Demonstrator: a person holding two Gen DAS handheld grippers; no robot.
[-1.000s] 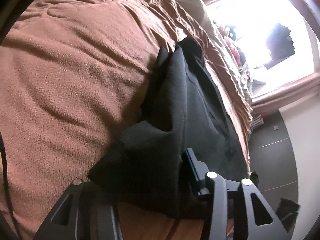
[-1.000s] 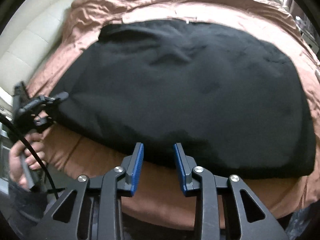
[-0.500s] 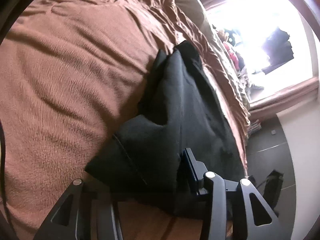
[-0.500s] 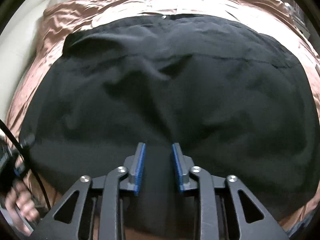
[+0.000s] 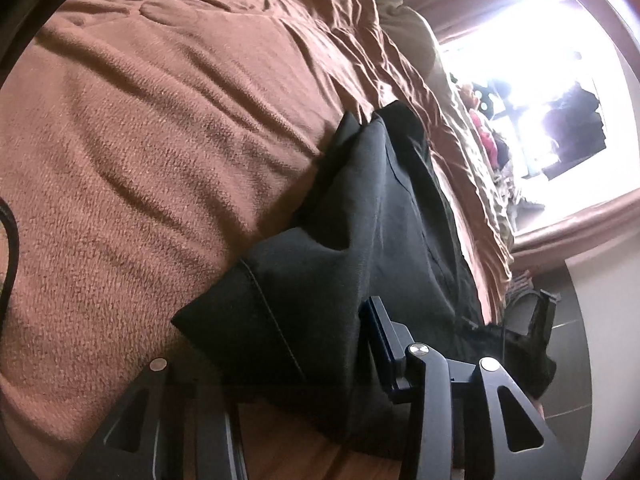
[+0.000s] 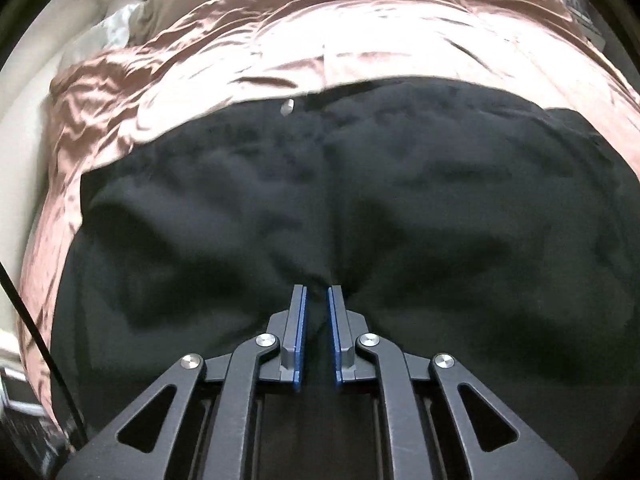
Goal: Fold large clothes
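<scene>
Right gripper (image 6: 317, 312) has moved in, jaws just closing, pinching black fabric garment (image 6: 440, 200) (thin bite may slip)

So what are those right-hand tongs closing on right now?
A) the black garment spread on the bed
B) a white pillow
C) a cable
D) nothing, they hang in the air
A: the right tongs have just been closing, and a pinch of the black garment is gathered between their blue pads, with folds running in toward them.
</scene>
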